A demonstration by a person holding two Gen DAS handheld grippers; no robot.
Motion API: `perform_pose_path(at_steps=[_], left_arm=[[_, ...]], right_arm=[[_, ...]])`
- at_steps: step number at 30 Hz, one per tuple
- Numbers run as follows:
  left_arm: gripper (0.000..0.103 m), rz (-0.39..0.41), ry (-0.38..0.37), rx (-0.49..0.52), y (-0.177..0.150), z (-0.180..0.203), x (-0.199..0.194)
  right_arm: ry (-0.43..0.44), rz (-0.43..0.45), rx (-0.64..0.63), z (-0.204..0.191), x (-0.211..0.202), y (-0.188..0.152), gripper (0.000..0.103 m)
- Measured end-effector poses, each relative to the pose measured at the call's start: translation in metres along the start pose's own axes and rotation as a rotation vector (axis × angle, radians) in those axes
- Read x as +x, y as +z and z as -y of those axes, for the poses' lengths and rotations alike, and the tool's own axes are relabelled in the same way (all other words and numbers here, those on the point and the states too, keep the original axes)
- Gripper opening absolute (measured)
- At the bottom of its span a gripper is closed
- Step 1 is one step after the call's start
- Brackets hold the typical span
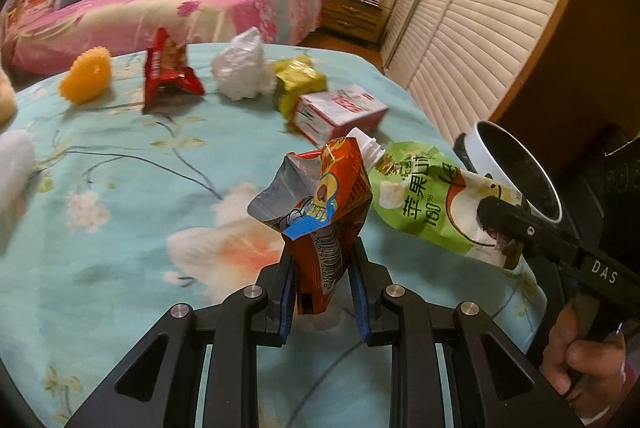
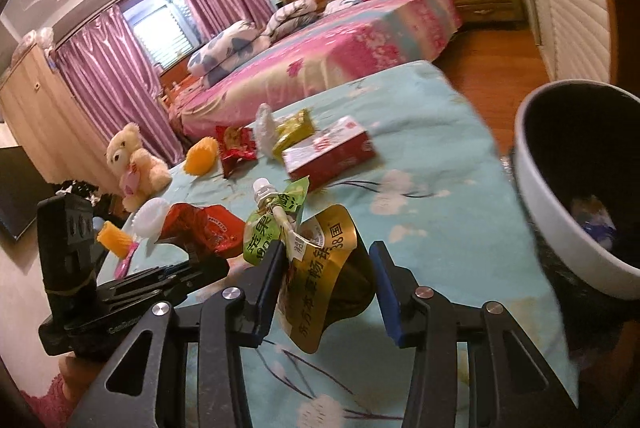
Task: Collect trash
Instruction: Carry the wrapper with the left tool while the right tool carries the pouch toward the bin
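My left gripper point(image 1: 323, 252) is shut on a crumpled orange snack wrapper point(image 1: 324, 196) with a silver inside, holding it upright above the turquoise flowered bedsheet point(image 1: 120, 188). To its right, my right gripper point(image 1: 494, 226) grips the bottom of a green fruit pouch point(image 1: 424, 200) with a white spout, lifted off the sheet. In the right wrist view the pouch's gold-and-dark bottom point(image 2: 320, 268) sits between the blue pads point(image 2: 386, 288) of the right gripper point(image 2: 326, 252). A white-rimmed black trash bin point(image 2: 528, 168) stands close on the right, with some trash inside.
Farther back on the sheet lie a red wrapper point(image 1: 168, 76), a crumpled white plastic bag point(image 1: 240, 68), a yellow-green wrapper point(image 1: 298, 80), a red-and-white box point(image 1: 340, 110) and an orange spiky ball point(image 1: 86, 74). A teddy bear point(image 2: 134, 164) sits at the left edge.
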State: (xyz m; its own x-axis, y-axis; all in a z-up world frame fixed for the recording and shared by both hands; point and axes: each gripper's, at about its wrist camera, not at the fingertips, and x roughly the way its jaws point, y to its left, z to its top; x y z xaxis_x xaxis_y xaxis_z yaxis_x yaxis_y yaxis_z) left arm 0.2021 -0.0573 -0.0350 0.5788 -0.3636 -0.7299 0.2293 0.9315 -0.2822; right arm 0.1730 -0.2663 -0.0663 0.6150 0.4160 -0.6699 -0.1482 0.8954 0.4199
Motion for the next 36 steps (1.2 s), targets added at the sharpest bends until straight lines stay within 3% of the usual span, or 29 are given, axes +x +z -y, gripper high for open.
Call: perform_pose_path(at_steps=[36], left_arm=[[0.023, -0.024, -0.128, 0.19, 0.027, 0.12, 0.048]], right_arm=[[-0.133, 0.184, 0.157, 0.093, -0.089, 0.01, 0.042]])
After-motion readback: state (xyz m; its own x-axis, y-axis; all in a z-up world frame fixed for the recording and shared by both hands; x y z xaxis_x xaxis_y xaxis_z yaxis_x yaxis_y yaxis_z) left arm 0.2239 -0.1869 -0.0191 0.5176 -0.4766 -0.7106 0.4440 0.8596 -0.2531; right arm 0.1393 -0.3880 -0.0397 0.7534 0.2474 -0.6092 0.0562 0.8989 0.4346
